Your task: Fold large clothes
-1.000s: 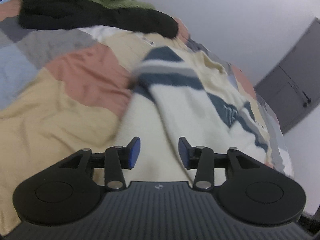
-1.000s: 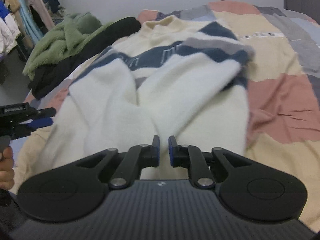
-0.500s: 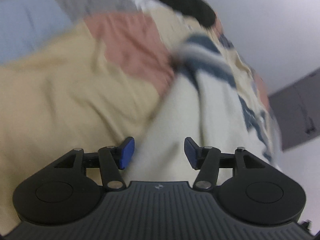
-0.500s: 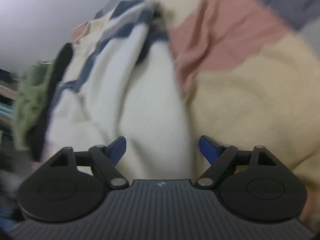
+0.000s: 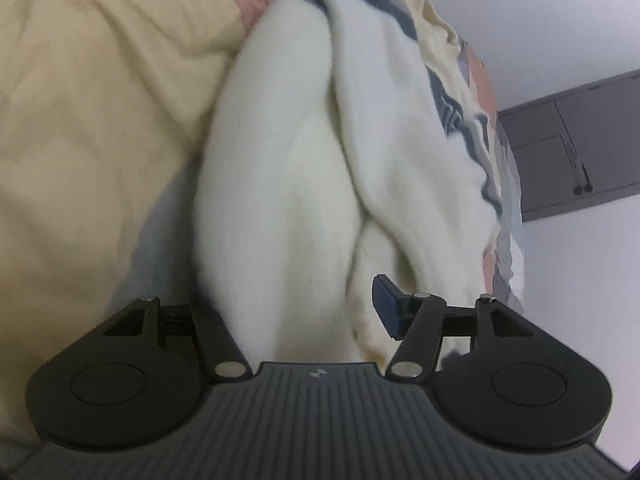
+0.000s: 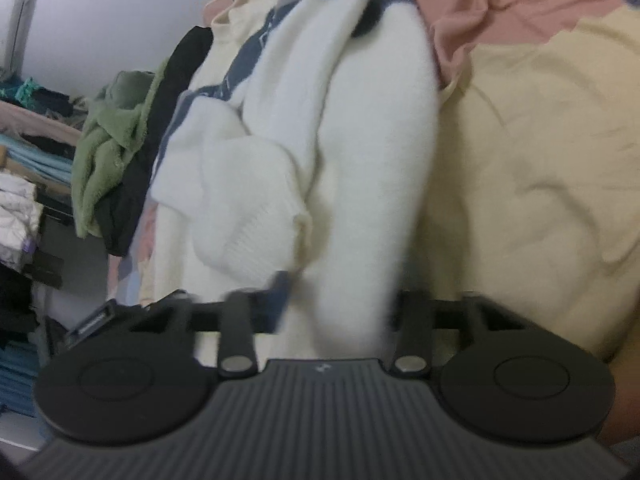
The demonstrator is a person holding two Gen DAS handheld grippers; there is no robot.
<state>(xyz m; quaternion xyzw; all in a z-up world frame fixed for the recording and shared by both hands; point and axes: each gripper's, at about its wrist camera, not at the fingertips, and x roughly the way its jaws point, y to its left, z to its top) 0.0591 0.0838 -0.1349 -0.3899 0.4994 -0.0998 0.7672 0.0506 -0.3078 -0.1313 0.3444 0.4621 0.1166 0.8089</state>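
Left gripper (image 5: 312, 304): fingers spread on either side of a thick cream fold; the blue pad of one finger (image 5: 386, 305) stands clear of the cloth, and the other finger is hidden behind the fabric. Whether that hidden pad presses on the cloth cannot be told.

Sweater (image 5: 280, 152): a large cream knit with navy and grey stripes, lying on the bed, its sleeves laid along the body and its near edge reaching in between the fingers of both grippers.

Bed cover (image 5: 88, 112): patchwork of pale yellow, salmon and grey, wrinkled, under and on both sides of the sweater.

Cabinet (image 5: 572, 148): grey doors against the white wall, well beyond the bed in the left wrist view.

Clothes pile (image 6: 116, 148): a green fleece and a black garment heaped at the bed's far edge, just beside the sweater in the right wrist view.

Right gripper (image 6: 336, 312): blurred, fingers closing, with a bunched cream fold of the sweater (image 6: 360, 160) between them; one blue pad shows at the fold's edge, the other is hidden by the cloth.
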